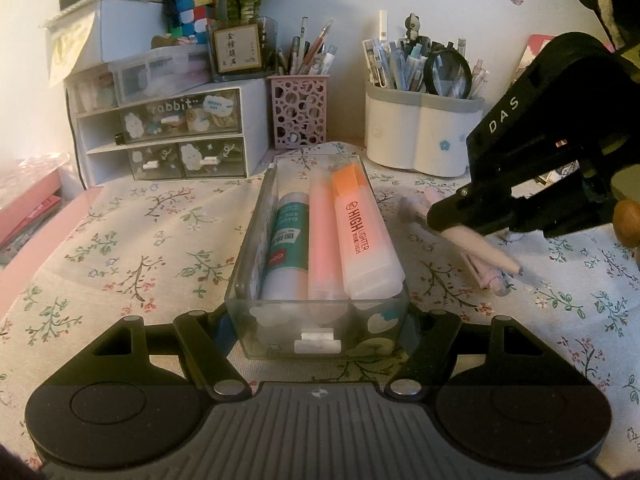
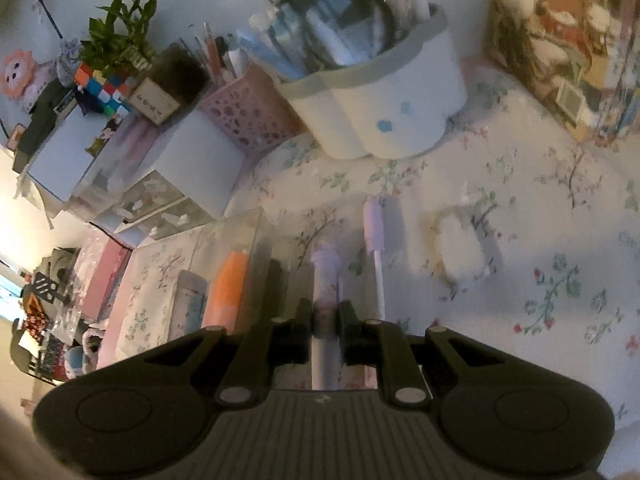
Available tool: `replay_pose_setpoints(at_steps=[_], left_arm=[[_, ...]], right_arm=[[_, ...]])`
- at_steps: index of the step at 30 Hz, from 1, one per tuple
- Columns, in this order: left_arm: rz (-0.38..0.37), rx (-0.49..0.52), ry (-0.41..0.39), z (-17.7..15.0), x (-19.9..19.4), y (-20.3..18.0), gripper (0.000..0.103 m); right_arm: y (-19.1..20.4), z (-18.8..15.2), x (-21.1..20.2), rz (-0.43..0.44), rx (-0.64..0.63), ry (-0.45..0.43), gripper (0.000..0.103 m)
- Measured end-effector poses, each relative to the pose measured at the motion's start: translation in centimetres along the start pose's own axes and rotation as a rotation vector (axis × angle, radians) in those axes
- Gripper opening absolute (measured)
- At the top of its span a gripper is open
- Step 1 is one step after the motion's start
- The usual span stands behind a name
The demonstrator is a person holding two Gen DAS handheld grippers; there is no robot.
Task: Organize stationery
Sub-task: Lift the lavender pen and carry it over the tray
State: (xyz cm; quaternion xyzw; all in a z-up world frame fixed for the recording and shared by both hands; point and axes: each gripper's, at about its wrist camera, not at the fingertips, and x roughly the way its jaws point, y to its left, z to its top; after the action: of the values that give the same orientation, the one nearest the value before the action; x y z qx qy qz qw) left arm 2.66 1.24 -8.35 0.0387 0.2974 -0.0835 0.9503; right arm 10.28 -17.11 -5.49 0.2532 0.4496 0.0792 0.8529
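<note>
A clear plastic drawer box (image 1: 276, 332) rests on the flowered cloth, and my left gripper (image 1: 320, 320) is shut on its near end, one finger on each side wall. Inside lie a glue stick (image 1: 286, 248), a pink highlighter (image 1: 324, 240) and an orange highlighter (image 1: 362, 232). To the box's right, my right gripper (image 1: 444, 216) is shut on a pale pink pen (image 1: 486, 252), held tilted just above the cloth. The right wrist view shows that pen (image 2: 325, 276) between the right gripper's (image 2: 326, 308) fingers, with the box (image 2: 224, 236) at its left. A second lilac pen (image 2: 374, 236) lies on the cloth.
At the back stand a white drawer unit (image 1: 172, 136), a pink perforated pen cup (image 1: 299, 112) and a white pen holder (image 1: 420, 132) full of pens. A small white object (image 2: 460, 246) lies on the cloth right of the pens. A pink box (image 1: 32, 216) sits at the left edge.
</note>
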Motion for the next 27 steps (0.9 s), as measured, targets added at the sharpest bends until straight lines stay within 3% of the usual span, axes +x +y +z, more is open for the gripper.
replay_pose_setpoints(at_steps=[7,14,21,27], left_arm=[[-0.002,0.0,0.0,0.0,0.0,0.0,0.073],[-0.002,0.0,0.0,0.0,0.0,0.0,0.073],[-0.002,0.0,-0.001,0.0,0.0,0.0,0.073],[-0.002,0.0,-0.001,0.0,0.0,0.1,0.073]], right_arm=[[-1.9,0.0,0.3,0.116,0.155,0.043,0.009],[-2.8,0.3,-0.9,0.155,0.26,0.006,0.009],[-0.1,0.8,-2.1,0.201,0.218,-0.03,0.009],[2.7,0.8,-1.6,0.204,0.141,-0.007,0.009]])
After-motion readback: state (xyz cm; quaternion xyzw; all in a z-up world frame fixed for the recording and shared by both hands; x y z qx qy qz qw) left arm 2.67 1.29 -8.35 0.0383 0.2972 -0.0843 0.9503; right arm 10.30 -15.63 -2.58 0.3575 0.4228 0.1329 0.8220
